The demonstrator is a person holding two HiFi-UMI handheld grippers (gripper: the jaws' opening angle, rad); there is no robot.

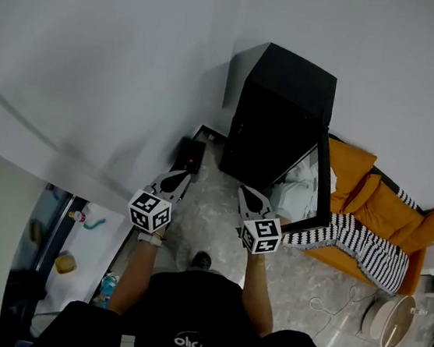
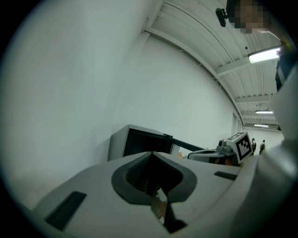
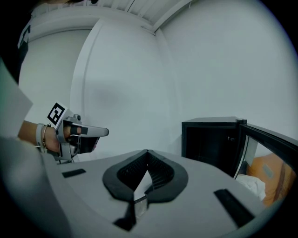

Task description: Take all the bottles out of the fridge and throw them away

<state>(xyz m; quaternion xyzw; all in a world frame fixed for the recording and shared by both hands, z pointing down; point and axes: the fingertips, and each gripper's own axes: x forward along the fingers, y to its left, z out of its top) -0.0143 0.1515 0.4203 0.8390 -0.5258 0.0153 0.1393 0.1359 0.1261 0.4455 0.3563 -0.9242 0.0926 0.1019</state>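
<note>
Left claw (image 1: pixel 180 176) and right claw (image 1: pixel 244 192) are both pinched shut on nothing, aimed at the fridge (image 1: pixel 284 106); its door (image 1: pixel 324 174) hangs open, probably for reaching in; too dark inside to spot bottles.

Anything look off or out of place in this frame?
Nothing spilled or damaged. The fridge has its door open, and its inside is too dark to show any bottles. A loose white cable lies curled on the floor near the sofa.
</note>
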